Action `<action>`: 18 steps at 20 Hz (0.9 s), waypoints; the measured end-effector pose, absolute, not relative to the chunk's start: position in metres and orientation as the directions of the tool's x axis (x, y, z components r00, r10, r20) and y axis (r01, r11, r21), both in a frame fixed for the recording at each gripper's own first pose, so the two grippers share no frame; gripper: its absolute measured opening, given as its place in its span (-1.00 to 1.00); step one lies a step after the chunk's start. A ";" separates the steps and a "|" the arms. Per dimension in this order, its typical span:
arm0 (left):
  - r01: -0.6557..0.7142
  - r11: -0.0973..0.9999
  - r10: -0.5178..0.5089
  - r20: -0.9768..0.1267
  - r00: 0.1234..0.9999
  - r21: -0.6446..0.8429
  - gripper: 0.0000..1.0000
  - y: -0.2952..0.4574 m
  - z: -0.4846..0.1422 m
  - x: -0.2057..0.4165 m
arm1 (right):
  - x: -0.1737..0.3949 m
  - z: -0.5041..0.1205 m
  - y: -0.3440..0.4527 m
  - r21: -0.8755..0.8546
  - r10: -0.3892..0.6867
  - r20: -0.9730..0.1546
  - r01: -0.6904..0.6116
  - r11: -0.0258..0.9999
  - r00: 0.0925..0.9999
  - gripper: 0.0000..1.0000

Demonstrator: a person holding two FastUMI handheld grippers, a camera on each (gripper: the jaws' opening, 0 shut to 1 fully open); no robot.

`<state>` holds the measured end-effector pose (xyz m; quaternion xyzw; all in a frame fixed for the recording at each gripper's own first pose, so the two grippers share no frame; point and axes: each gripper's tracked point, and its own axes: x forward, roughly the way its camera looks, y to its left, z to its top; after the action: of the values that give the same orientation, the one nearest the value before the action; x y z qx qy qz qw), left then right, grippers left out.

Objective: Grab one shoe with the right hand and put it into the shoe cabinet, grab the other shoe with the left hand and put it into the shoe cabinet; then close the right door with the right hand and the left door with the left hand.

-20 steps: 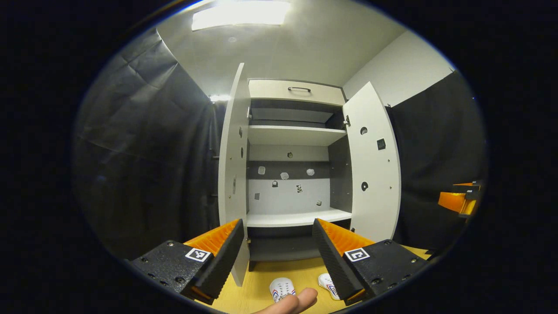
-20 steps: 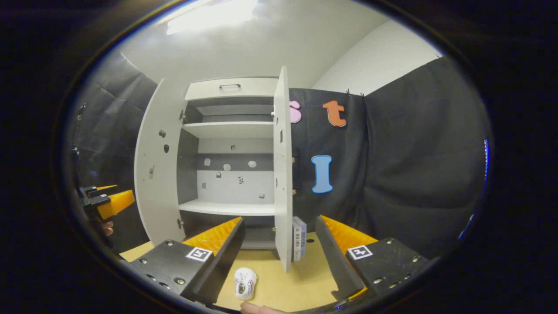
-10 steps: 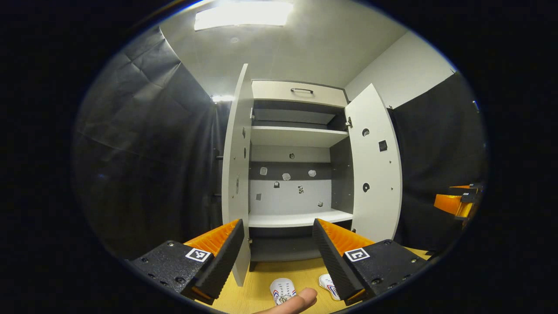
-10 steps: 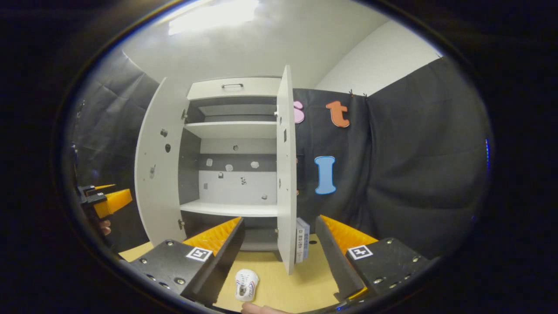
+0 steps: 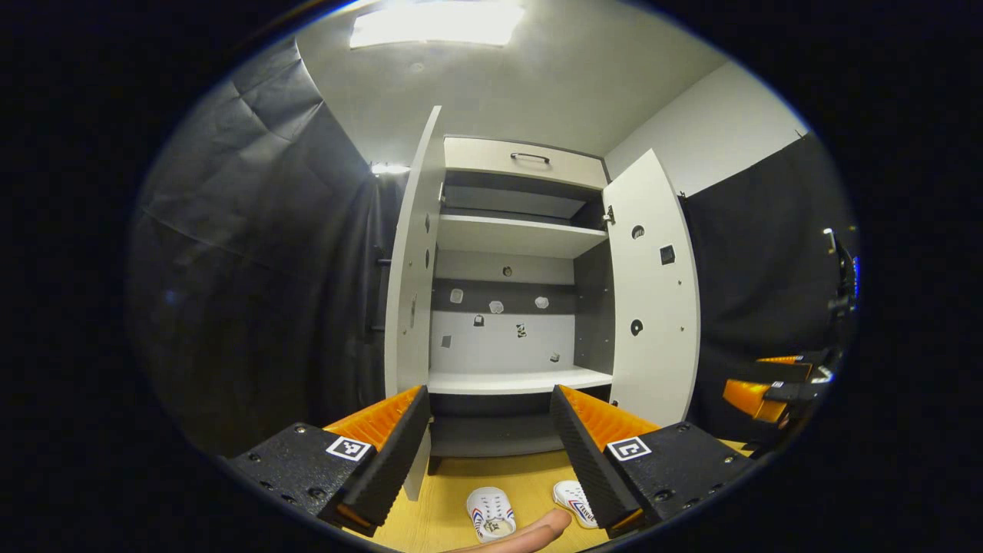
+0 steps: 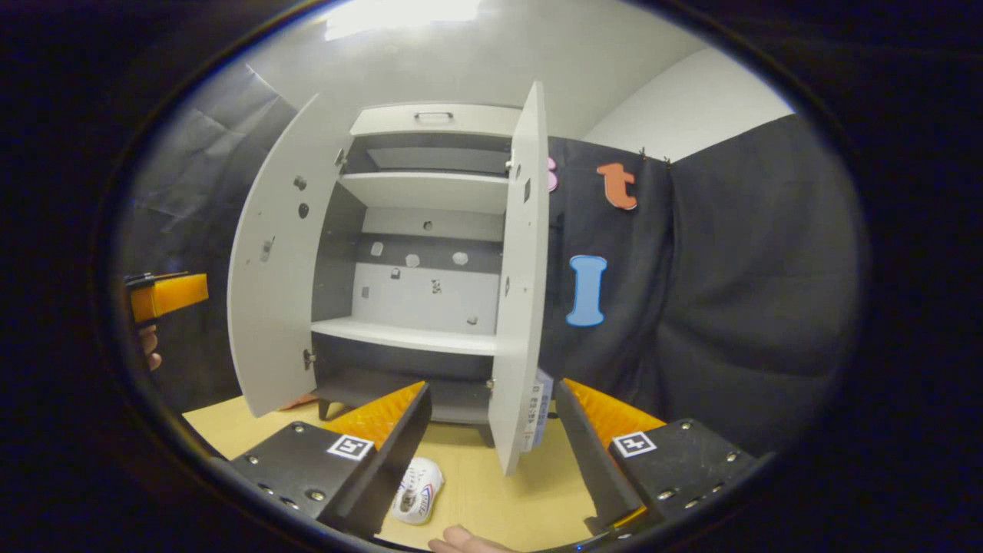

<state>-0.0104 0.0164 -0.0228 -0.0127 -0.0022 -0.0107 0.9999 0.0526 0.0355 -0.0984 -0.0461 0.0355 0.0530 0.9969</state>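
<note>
The white shoe cabinet [image 5: 513, 238] stands ahead with both doors swung wide, its shelves bare. Two white shoes with red and blue stripes lie on the wooden floor in front of it: one [image 5: 490, 513] between my left gripper's fingers in the left gripper view, the other [image 5: 574, 501] partly behind the right finger. My left gripper [image 5: 489, 399] is open and holds nothing. In the right gripper view one shoe [image 6: 416, 490] lies beside the left finger. My right gripper [image 6: 491, 395] is open too, facing the edge of the right door [image 6: 521, 269].
The left door [image 5: 412, 292] and the right door [image 5: 653, 292] jut out toward me. A flat package [image 6: 537, 411] leans behind the right door. Black cloth walls close in both sides. A fingertip [image 5: 530, 534] shows at the bottom edge.
Both grippers have moved nearer the cabinet and tipped down a little; more of the floor and shoes shows. The right gripper has dropped lower in the left gripper view.
</note>
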 end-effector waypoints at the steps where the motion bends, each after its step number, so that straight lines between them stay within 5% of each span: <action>1: 0.017 1.000 -0.017 -0.005 1.000 -0.023 0.92 0.018 -0.026 -0.010 | 0.058 -0.119 0.041 -0.074 0.115 -0.099 -0.123 0.990 0.988 0.94; 12: -0.011 1.000 0.010 -0.069 0.998 -0.015 0.86 0.038 -0.057 0.000 | 0.095 -0.369 0.119 0.016 0.167 -0.501 -0.184 0.983 0.849 0.93; 13: -0.004 1.000 0.003 -0.071 0.997 -0.015 0.92 0.037 -0.059 0.001 | 0.095 -0.383 0.126 0.028 0.174 -0.526 -0.188 0.982 0.832 0.76; 18: 0.011 1.000 -0.011 -0.080 0.997 0.003 0.92 0.039 -0.069 0.001 | 0.097 -0.430 0.154 0.048 0.180 -0.608 -0.191 0.980 0.773 0.56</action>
<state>0.0012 0.0387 -0.0688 0.0016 0.0399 -0.0056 0.9992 0.0966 0.1535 -0.4296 -0.0083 0.3222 0.0986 0.9415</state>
